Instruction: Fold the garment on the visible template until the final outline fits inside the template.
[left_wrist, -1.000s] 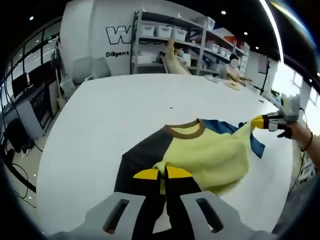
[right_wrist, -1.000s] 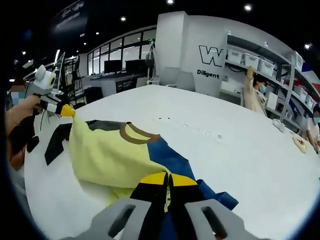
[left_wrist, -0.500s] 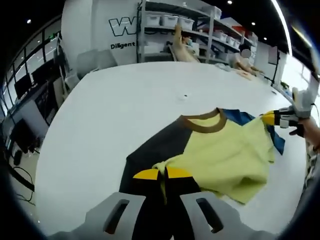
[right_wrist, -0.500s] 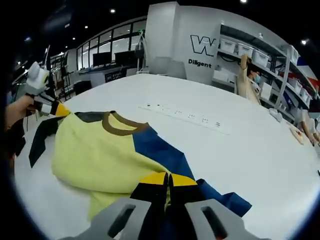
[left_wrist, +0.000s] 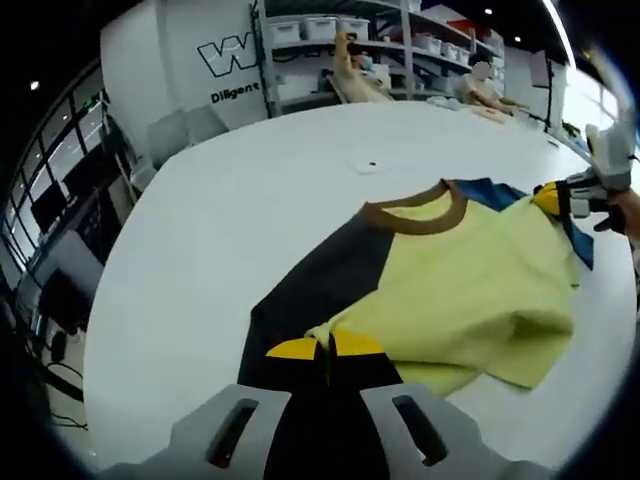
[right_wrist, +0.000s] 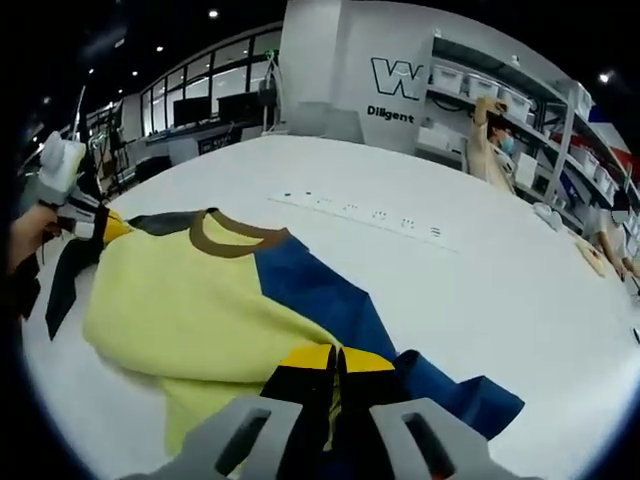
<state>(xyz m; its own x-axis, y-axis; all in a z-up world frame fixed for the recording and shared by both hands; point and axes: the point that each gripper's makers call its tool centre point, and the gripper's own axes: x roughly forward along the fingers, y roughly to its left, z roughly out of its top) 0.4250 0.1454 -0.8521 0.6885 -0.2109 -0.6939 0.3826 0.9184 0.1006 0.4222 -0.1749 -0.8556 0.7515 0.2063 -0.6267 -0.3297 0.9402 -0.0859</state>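
Note:
A yellow shirt (left_wrist: 470, 290) with a brown collar (left_wrist: 418, 215), a black sleeve and a blue sleeve lies on the white table (left_wrist: 250, 200). My left gripper (left_wrist: 325, 350) is shut on the shirt's yellow edge beside the black sleeve (left_wrist: 320, 285). In the right gripper view, my right gripper (right_wrist: 336, 362) is shut on the shirt where yellow meets the blue sleeve (right_wrist: 320, 295). The right gripper (left_wrist: 560, 197) also appears at the far right of the left gripper view; the left gripper (right_wrist: 85, 222) appears at the left of the right gripper view. The yellow body is doubled over on itself.
Shelves with white bins (left_wrist: 330, 30) and people (right_wrist: 495, 140) stand beyond the table's far edge. A row of small dark marks (right_wrist: 365, 212) runs across the table behind the shirt. Desks with monitors (right_wrist: 220, 110) sit at the back left.
Both grippers have drawn the shirt flatter and wider across the table. The blue sleeve now spreads out more, and the yellow fold lies lower.

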